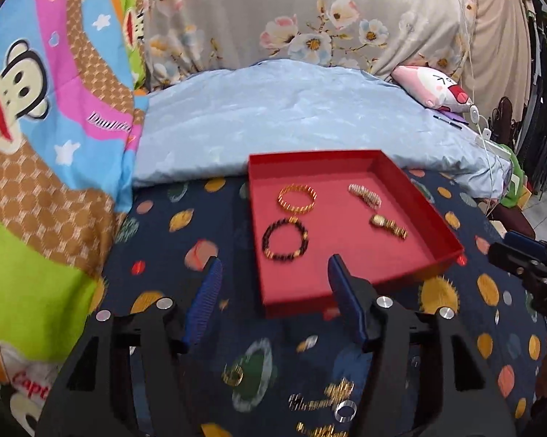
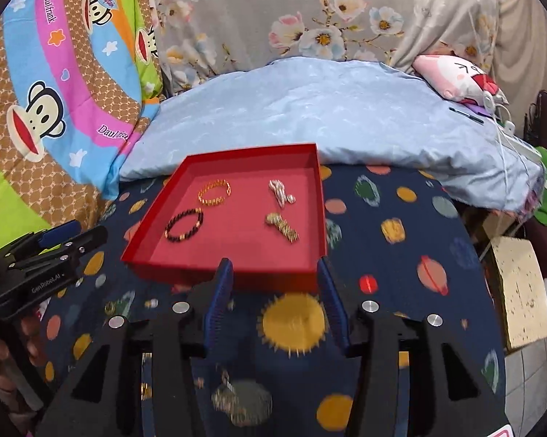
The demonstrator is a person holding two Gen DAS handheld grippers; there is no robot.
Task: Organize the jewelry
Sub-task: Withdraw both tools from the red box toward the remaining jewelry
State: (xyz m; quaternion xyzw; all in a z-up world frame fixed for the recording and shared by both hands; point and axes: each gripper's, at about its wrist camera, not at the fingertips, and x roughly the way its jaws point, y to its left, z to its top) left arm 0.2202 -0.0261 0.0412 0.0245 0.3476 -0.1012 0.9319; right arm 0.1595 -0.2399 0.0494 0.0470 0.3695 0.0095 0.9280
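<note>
A red tray (image 1: 309, 155) (image 2: 237, 245) lies on a dark planet-print cloth. Inside it are a gold bracelet (image 1: 297, 199) (image 2: 215, 192), a black bead bracelet (image 1: 285, 240) (image 2: 184, 225), a silvery bracelet (image 1: 364, 195) (image 2: 281, 192) and a gold watch (image 1: 388, 225) (image 2: 282, 227). My left gripper (image 1: 275, 266) (image 2: 76, 235) hovers open over the tray's near edge with nothing between its fingers. Just short of the tray's near wall, my right gripper (image 2: 274, 266) (image 1: 510, 249) also stands open and empty. A gold ring (image 1: 233, 375), a silver ring (image 1: 344, 411) and a gold chain (image 1: 324, 397) lie loose on the cloth below the left gripper.
A light blue pillow (image 1: 291, 109) lies right behind the tray. A monkey-print blanket (image 1: 36, 109) rises on the left, a pink plush (image 2: 455, 76) with white cables sits at the back right. A speckled box (image 2: 521, 291) stands past the cloth's right edge.
</note>
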